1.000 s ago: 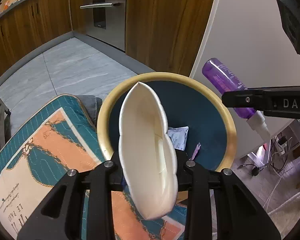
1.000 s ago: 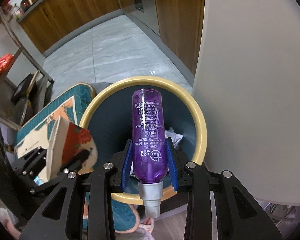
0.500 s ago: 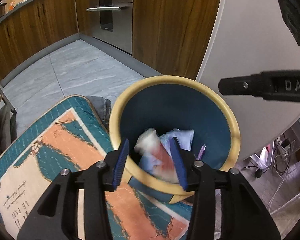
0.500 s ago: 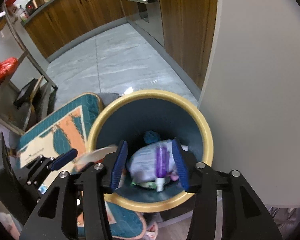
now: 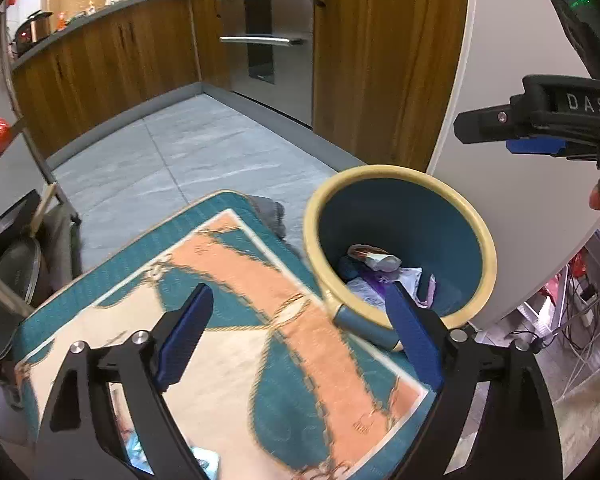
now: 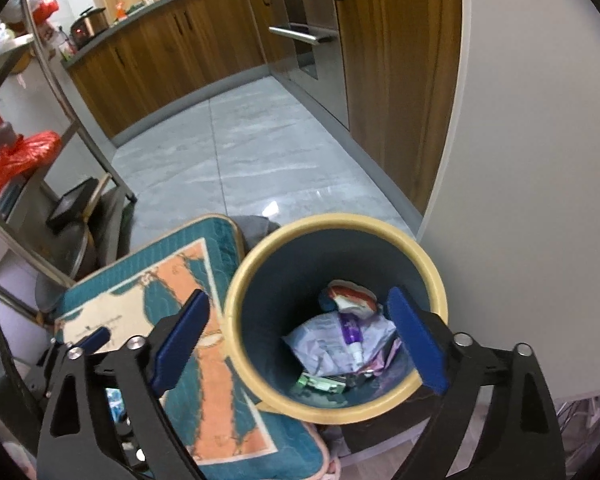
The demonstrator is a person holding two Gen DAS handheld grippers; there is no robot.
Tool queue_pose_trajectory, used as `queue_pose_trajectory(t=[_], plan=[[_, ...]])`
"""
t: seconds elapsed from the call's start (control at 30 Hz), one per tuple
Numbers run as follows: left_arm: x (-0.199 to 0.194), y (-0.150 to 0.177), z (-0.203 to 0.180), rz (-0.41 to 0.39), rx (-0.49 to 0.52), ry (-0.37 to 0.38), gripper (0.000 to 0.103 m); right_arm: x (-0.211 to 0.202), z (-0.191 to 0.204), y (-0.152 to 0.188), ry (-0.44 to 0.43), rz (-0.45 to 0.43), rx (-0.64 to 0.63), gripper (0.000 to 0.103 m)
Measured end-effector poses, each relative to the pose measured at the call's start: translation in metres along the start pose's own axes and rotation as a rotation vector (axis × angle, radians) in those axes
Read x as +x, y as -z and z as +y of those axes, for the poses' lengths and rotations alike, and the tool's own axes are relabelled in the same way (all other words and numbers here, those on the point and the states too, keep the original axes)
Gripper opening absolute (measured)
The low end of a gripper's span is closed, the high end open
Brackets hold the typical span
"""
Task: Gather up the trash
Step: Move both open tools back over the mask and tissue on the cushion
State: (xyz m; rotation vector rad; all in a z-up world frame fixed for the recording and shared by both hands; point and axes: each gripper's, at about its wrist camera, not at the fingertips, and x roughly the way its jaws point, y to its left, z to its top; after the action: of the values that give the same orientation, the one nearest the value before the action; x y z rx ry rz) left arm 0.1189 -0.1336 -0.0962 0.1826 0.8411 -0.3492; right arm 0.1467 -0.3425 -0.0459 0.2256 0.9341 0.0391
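Observation:
A round bin with a yellow rim (image 5: 400,174) (image 6: 334,222) and blue inside stands on the floor by a white panel. Inside it, on crumpled wrappers, lie a purple bottle (image 6: 350,326) and a white paper container with a red print (image 6: 352,298) (image 5: 374,258). My left gripper (image 5: 298,290) hovers over the cushion, left of the bin, its jaws opening with nothing between them. My right gripper (image 6: 299,294) hangs above the bin's mouth, jaws also opening and empty. One finger of the right gripper (image 5: 512,128) shows at the upper right of the left wrist view.
A teal and orange cushion (image 5: 240,320) (image 6: 152,320) lies against the bin's left side. The white panel (image 5: 520,60) rises behind the bin. Wooden cabinets (image 6: 172,40) and an oven (image 5: 268,40) line the grey tiled floor (image 6: 252,152). A metal rack with pans (image 6: 72,216) stands left.
Both grippers opened wide. The paper container and the purple bottle fell into the bin. Both grippers rose, and the left one shifted left over the cushion.

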Motion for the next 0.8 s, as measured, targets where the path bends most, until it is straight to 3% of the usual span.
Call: queue_pose_trajectory(t=[0.37,0.6,0.8], plan=[[-0.073,0.023,0.052,-0.053,-0.059,-0.079,0.091,-0.01,0.065,0.017,0.009,-0.011,-0.161,0.095],[-0.093,0.063,0.097,0.0,-0.123,-0.176,0.091,-0.007,0.116,0.035,-0.07,0.033,-0.164,0.095],[-0.085,0.112,0.128,0.12,-0.191,-0.215,0.091,-0.003,0.152,0.047,-0.101,0.066,-0.173,0.095]])
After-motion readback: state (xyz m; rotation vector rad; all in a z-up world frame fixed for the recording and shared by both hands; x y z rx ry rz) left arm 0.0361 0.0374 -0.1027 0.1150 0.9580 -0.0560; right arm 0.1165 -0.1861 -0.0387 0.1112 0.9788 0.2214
